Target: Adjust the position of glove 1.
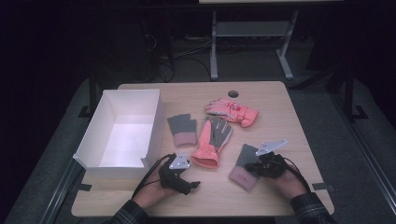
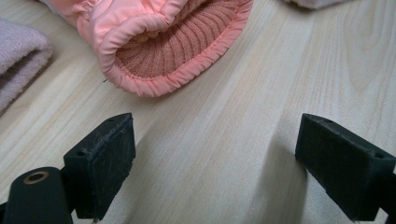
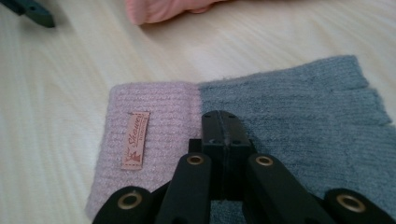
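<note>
A grey knit mitten with a pink cuff lies at the front right of the table, a small label on its cuff. My right gripper is shut, and its tips rest over the seam between cuff and grey knit. I see no fabric between the jaws. My left gripper stands open over bare wood at the front, just short of the open cuff of a pink ski glove.
A white box stands on the left of the wooden table. A second knit mitten and a second pink ski glove lie mid-table. A cable hole sits near the far edge.
</note>
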Tool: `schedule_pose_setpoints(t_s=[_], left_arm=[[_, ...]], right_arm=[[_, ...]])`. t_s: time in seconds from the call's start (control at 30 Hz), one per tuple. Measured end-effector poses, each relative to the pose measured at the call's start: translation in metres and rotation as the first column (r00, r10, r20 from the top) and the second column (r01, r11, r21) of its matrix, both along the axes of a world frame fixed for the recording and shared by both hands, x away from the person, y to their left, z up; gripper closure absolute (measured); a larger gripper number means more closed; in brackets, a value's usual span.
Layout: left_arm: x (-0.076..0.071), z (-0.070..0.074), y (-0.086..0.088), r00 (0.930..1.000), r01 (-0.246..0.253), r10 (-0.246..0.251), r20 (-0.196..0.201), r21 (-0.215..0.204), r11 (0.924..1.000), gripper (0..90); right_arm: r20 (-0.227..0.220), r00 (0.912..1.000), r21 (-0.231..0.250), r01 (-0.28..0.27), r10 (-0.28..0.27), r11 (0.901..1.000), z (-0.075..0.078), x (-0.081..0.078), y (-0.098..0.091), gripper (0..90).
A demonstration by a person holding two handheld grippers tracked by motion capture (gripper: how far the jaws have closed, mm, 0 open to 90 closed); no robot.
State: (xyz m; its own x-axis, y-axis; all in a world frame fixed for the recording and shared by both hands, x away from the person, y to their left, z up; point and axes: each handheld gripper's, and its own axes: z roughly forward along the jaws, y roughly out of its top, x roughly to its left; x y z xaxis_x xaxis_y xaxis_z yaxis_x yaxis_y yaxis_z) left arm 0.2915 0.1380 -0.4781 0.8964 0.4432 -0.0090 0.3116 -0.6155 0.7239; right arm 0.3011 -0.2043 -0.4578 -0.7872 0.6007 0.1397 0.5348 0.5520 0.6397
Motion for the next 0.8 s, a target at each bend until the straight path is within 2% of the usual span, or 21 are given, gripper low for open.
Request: schedule_pose_setpoints(t_s=[0.1, 0.2, 0.23, 0.33, 0.4, 0.43, 0.5, 0.53, 0.8], left_arm=[[0.000, 0.000, 0.000, 1.0000, 0.000, 0.000, 0.000, 0.000, 1.0000, 11.3], [0.000, 0.000, 0.000, 1.0000, 0.000, 0.000, 0.000, 0.000, 1.0000, 11.3], [0.000, 0.000, 0.000, 1.0000, 0.000, 0.000, 0.000, 0.000, 1.0000, 11.3], [0.000, 0.000, 0.000, 1.0000, 0.000, 0.000, 0.000, 0.000, 1.0000, 11.3], [0.000, 0.000, 0.000, 1.0000, 0.000, 0.000, 0.000, 0.000, 1.0000, 11.3], [0.000, 0.000, 0.000, 1.0000, 0.000, 0.000, 0.001, 0.000, 1.0000, 11.3], [0.000, 0.000, 0.000, 1.0000, 0.000, 0.000, 0.000, 0.000, 1.0000, 11.3], [0.001, 0.000, 0.000, 1.0000, 0.004, -0.004, 0.007, 0.003, 1.0000, 11.3], [0.001, 0.000, 0.000, 1.0000, 0.006, -0.006, 0.008, 0.005, 1.0000, 11.3]], right_arm=[[0.002, 0.9996, 0.015, -0.029, 0.029, 0.9995, -0.001, -0.005, 0.007, 90.0], [0.013, 0.9997, 0.019, -0.019, 0.019, 0.9996, 0.002, -0.007, 0.003, 90.0], [0.018, 0.9998, 0.032, 0.001, -0.001, 0.9995, 0.006, -0.012, -0.005, 89.9], [0.029, 0.9995, 0.043, 0.012, -0.013, 0.9990, 0.008, -0.021, -0.017, 89.9], [0.032, 0.9994, 0.045, 0.011, -0.012, 0.9989, 0.008, -0.024, -0.020, 90.0], [0.019, 0.9997, 0.047, 0.012, -0.013, 0.9988, 0.007, -0.032, -0.022, 90.0], [0.017, 0.9998, 0.045, 0.004, -0.005, 0.9990, 0.006, -0.035, -0.023, 89.9], [0.000, 1.0000, 0.039, -0.006, 0.006, 0.9992, 0.004, -0.040, -0.022, 89.9], [-0.018, 0.9985, 0.035, -0.050, 0.051, 0.9981, 0.000, -0.041, -0.010, 90.0]])
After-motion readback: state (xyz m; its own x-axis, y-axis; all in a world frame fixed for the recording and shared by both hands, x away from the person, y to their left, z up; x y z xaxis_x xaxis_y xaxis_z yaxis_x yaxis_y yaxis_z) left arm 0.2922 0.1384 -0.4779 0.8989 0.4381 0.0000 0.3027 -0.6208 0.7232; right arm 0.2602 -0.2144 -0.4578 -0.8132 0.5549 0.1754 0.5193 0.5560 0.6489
